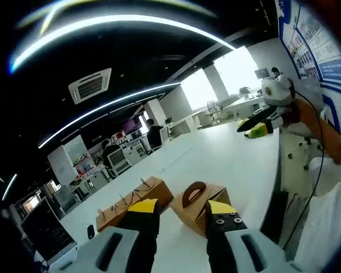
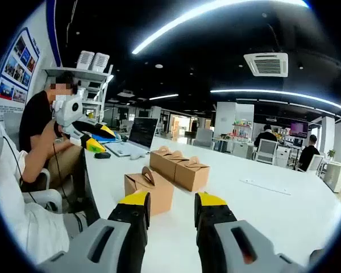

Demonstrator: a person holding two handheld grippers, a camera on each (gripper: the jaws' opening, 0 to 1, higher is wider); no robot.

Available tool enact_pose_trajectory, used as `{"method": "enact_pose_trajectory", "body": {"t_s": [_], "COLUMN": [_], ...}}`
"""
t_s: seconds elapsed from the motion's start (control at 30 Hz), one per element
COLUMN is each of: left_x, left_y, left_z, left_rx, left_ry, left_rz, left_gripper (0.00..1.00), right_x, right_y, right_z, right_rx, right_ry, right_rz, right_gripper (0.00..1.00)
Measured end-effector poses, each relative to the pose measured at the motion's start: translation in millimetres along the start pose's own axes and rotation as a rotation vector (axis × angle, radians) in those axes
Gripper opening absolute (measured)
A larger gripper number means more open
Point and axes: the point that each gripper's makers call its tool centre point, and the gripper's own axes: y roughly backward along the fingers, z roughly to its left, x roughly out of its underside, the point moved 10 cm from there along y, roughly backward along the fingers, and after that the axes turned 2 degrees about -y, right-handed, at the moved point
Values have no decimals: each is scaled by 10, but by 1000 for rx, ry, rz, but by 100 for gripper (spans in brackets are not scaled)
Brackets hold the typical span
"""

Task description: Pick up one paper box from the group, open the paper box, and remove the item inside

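Three brown boxes stand on the white table (image 2: 284, 210): one box (image 2: 149, 190) apart and nearest the person, and a pair (image 2: 178, 166) set side by side just behind it. In the left gripper view the lone box (image 1: 202, 206) lies just beyond the jaws and the pair (image 1: 133, 202) sits to its left.

Nothing is picked yet. Both grippers hover over the table with jaws parted and nothing between them: the left gripper (image 1: 182, 213) stands fairly wide, and the right gripper (image 2: 171, 206) is parted about as much. In the right gripper view the left gripper (image 2: 91, 142) shows at the table's near edge; in the left gripper view the right gripper (image 1: 254, 126) is raised above the table, well apart from the boxes. So the step in hand looks like the approach and choice of one box.

I judge the lone box the easiest target, since it touches no neighbour. The next move calls for lowering a gripper and closing on its handle or its sides, then holding it steady while the other gripper works the top flaps loose.

Each box is kraft card, matte and smooth, with a gabled top that rises to an arched carry handle with a cut-out. Card like this should dent under a hard squeeze, so a light grip would suit. The table is glossy and could let a box slide. What lies inside cannot be told.
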Motion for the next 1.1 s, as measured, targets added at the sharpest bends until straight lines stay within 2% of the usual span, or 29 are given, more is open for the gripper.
{"method": "enact_pose_trajectory", "body": {"t_s": [0.53, 1.1], "left_x": [-7, -13], "left_y": [-249, -447], "left_z": [-122, -160], "left_rx": [19, 43], "left_ry": [-89, -116], "left_rz": [84, 119], "left_gripper": [32, 31], "right_x": [-7, -5], "right_y": [26, 25], "right_z": [-23, -10], "right_rx": [1, -3], "right_ry": [3, 4], "right_rz": [-3, 1], "right_gripper": [32, 32]}}
